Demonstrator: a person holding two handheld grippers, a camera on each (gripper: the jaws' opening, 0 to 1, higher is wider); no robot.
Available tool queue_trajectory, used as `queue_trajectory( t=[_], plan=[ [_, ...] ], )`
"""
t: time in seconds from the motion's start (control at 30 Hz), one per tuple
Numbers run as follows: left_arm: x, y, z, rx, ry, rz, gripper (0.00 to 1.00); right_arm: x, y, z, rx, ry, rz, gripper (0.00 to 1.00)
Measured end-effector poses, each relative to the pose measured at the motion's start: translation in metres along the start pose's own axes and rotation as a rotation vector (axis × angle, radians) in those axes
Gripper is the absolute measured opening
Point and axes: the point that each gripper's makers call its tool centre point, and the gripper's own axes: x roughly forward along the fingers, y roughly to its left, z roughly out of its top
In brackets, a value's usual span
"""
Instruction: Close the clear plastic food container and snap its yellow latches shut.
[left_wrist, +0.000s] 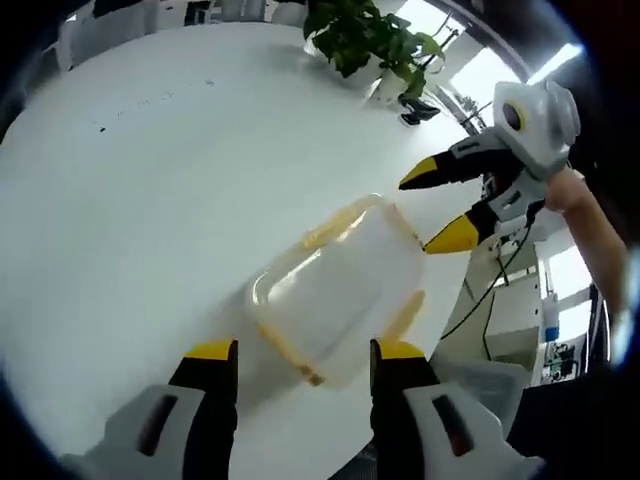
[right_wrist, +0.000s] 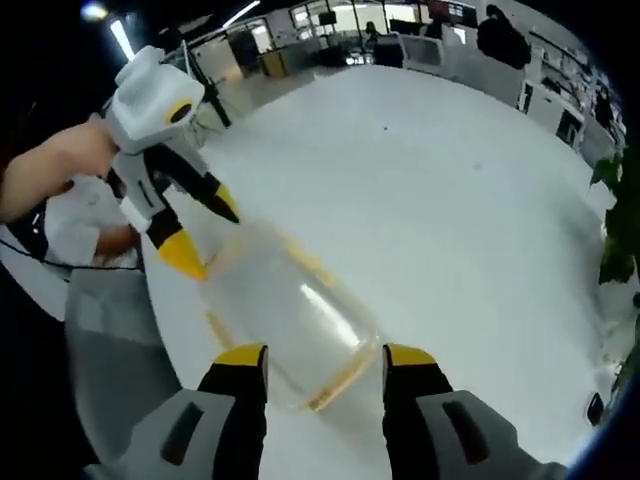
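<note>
A clear plastic food container (left_wrist: 340, 290) with yellow latches (left_wrist: 335, 222) lies on the white table (left_wrist: 150, 180), its lid on. My left gripper (left_wrist: 303, 352) stands open just in front of its near end, jaws apart and holding nothing. My right gripper (left_wrist: 438, 208) comes in from the right, open, its yellow tips beside the container's far corner. In the right gripper view the container (right_wrist: 300, 320) lies ahead of my open right gripper (right_wrist: 322, 356), and the left gripper (right_wrist: 200, 230) hangs open over its far end. A yellow latch (right_wrist: 340, 380) runs along the near side.
A potted green plant (left_wrist: 365, 40) stands at the table's far edge. A person's forearm (left_wrist: 590, 220) holds the right gripper. The table's edge (left_wrist: 470, 290) runs close to the container on the right. Desks and chairs (right_wrist: 400, 40) fill the room beyond.
</note>
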Motion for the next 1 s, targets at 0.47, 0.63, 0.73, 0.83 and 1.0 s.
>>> queue_trajectory(
  t=[0.47, 0.63, 0.73, 0.83, 1.0],
  plan=[
    [-0.004, -0.024, 0.011, 0.294, -0.017, -0.015, 0.56, 0.001, 0.012, 0.008, -0.148, -0.004, 0.037, 0.45],
    [-0.002, -0.032, 0.013, 0.354, -0.005, -0.020, 0.55, 0.003, 0.017, 0.008, -0.161, 0.006, 0.069, 0.43],
    [-0.001, -0.031, 0.017, 0.406, -0.003, -0.003, 0.55, 0.003, 0.020, 0.012, -0.185, -0.001, 0.081, 0.42],
    [0.001, -0.034, 0.022, 0.490, -0.009, 0.004, 0.53, 0.005, 0.021, 0.012, -0.211, 0.010, 0.075, 0.40],
    [0.002, -0.040, 0.027, 0.564, -0.023, 0.003, 0.51, 0.007, 0.024, 0.014, -0.243, 0.014, 0.091, 0.40]
  ],
)
